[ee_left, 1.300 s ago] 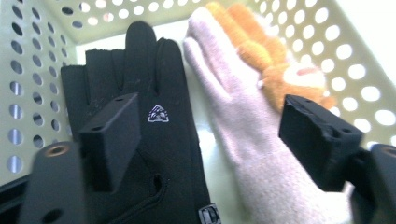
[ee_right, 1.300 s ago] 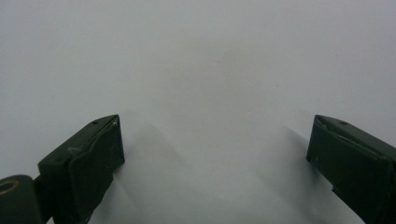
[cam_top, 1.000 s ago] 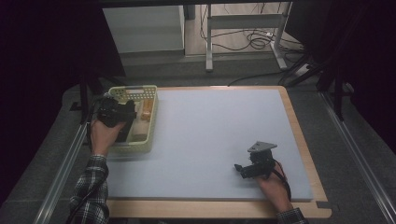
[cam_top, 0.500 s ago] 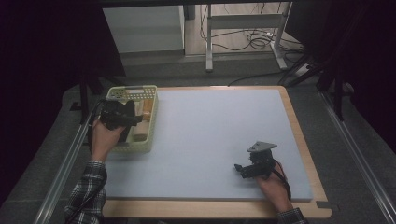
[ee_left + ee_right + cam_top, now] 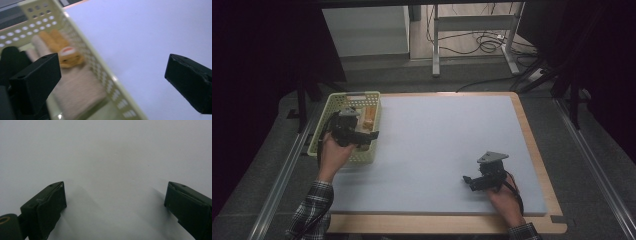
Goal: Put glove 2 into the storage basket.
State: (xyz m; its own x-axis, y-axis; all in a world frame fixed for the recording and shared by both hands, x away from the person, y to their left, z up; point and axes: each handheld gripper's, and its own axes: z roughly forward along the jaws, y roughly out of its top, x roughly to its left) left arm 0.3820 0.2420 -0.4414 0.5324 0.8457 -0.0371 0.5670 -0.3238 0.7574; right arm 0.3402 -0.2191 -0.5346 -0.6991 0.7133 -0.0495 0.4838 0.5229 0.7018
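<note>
— What is sitting in the basket (image 5: 326, 122)?
— A beige cloth (image 5: 80, 87) with an orange toy (image 5: 65, 53) lying on it; the left gripper (image 5: 373, 135) is hovering over the rim, jaws spread, empty.
— And the right gripper (image 5: 465, 180)?
— Resting on the mat (image 5: 437, 145), jaws apart, gripping nothing.

A pale yellow perforated plastic basket (image 5: 323, 131) walls off the desk's (image 5: 447, 140) far left corner; the pale blue surface elsewhere lies open.

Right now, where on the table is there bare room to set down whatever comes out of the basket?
The white mat lies bare from the basket across to its far right edge, and down to the right gripper near the front. The basket itself is crowded: folded cloths, an orange toy, and the left gripper over its rim.
</note>
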